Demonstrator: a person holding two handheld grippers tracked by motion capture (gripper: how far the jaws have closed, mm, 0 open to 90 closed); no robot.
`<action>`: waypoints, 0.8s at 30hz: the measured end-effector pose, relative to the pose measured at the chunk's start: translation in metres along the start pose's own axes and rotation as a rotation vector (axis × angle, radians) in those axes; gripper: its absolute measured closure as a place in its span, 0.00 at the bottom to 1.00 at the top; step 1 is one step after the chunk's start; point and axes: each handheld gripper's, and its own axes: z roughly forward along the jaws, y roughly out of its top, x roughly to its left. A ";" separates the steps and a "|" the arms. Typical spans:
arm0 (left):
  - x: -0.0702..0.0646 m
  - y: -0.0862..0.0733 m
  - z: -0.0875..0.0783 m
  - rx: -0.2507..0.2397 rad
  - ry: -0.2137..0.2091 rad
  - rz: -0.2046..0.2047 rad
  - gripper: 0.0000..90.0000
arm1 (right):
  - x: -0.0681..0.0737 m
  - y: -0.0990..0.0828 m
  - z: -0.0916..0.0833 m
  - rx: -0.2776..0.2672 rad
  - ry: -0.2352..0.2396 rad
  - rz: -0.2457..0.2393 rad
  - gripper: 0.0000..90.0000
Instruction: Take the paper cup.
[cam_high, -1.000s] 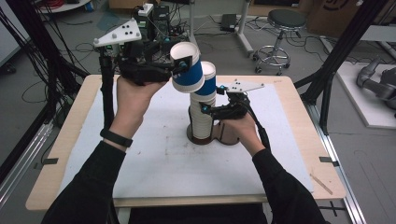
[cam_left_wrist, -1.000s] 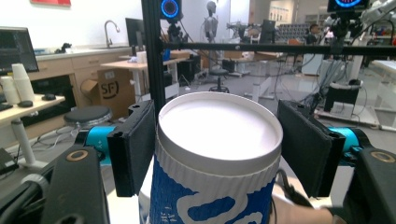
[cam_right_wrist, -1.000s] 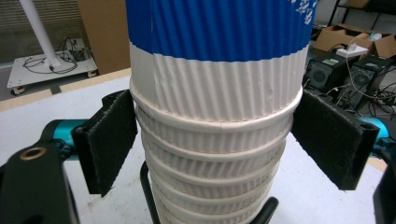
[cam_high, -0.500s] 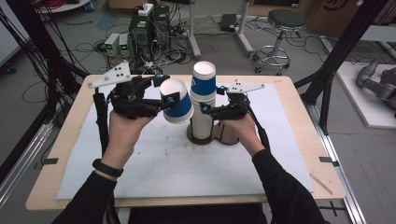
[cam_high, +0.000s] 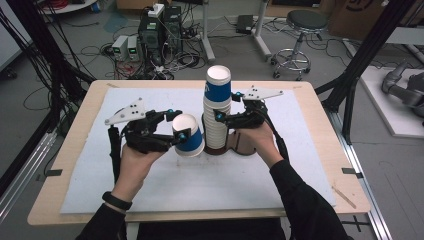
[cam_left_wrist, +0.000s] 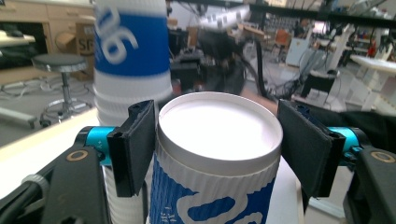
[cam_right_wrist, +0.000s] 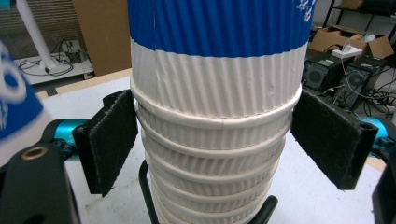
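Cup (cam_high: 189, 136) in the left gripper (cam_high: 176, 135) is upside down, squeezed by both pads near its bottom, hanging just above the white mat (cam_high: 150, 190), right beside the tall cup stack (cam_high: 217, 110). The stack stands straight up in its holder. The right gripper (cam_high: 220, 118) reaches in from the other side, its pads hugging the stack's rims. The left hand is nearer the bare mat, so I think the cup should go straight down there.

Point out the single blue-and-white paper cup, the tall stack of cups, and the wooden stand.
Single blue-and-white paper cup (cam_high: 189, 136), high view, its ribbed side.
Tall stack of cups (cam_high: 216, 117), high view, white rims.
Wooden stand (cam_high: 244, 145), high view, base.
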 end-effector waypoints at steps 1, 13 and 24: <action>-0.002 -0.005 0.002 0.006 -0.008 0.003 0.34 | 0.000 0.000 0.000 0.000 0.000 -0.001 0.18; -0.003 -0.033 0.006 0.039 -0.028 -0.015 0.34 | 0.003 0.004 -0.010 0.004 -0.015 -0.009 0.17; 0.003 -0.042 0.003 0.054 -0.008 -0.012 0.34 | 0.007 0.001 -0.038 -0.018 -0.014 -0.004 0.17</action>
